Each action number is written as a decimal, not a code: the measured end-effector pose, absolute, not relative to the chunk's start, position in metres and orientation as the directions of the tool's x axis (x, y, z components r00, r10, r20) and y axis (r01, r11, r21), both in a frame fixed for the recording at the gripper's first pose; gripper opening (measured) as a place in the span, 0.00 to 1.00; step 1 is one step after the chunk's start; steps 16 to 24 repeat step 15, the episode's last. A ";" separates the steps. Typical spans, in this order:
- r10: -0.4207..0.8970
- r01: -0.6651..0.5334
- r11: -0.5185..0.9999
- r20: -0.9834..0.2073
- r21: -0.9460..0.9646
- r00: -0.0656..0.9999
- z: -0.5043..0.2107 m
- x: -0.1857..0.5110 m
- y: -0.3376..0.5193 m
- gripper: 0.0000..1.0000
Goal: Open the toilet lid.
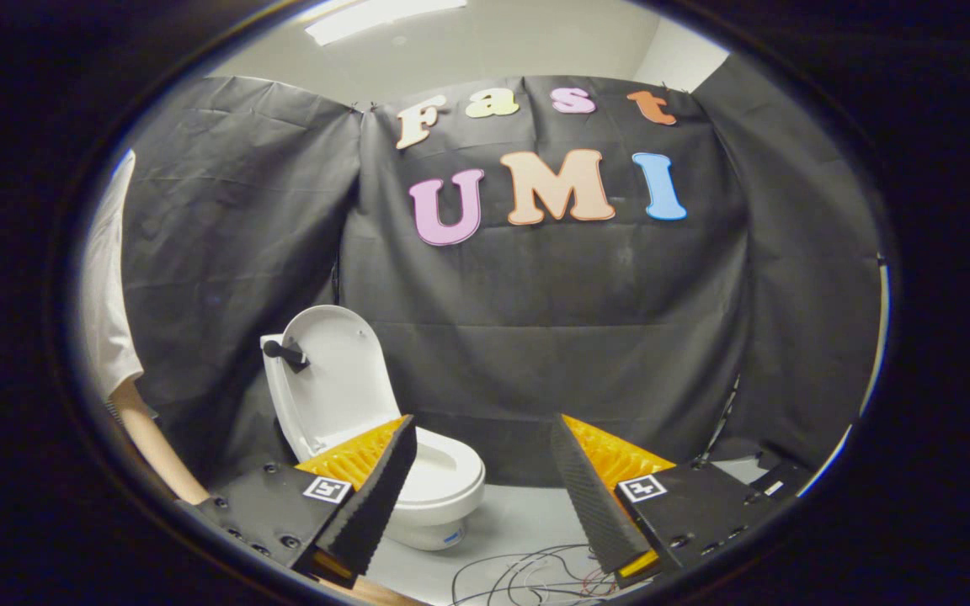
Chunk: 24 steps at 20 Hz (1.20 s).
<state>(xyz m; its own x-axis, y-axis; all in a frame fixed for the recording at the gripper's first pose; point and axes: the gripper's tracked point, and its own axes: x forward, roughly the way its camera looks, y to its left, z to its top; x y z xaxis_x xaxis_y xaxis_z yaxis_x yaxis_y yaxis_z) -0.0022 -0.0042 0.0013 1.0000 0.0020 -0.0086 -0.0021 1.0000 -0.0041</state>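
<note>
Black cloth walls [586, 337] enclose a pale floor [527, 513]. The toilet [439, 488] stands against the cloth, its lid [338, 379] raised upright, a dark handle [285, 352] on it. Gripper [481, 488] fingers spread wide, holding nothing, toilet just beyond. Loose cables [527, 576] lie beside the toilet.
</note>
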 end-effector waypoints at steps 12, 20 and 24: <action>0.001 -0.001 1.000 -0.008 -0.005 1.000 0.001 -0.002 -0.004 0.99; 0.001 -0.001 1.000 -0.008 -0.005 1.000 0.001 -0.003 -0.004 0.99; 0.001 -0.001 1.000 -0.008 -0.005 1.000 0.001 -0.003 -0.004 0.99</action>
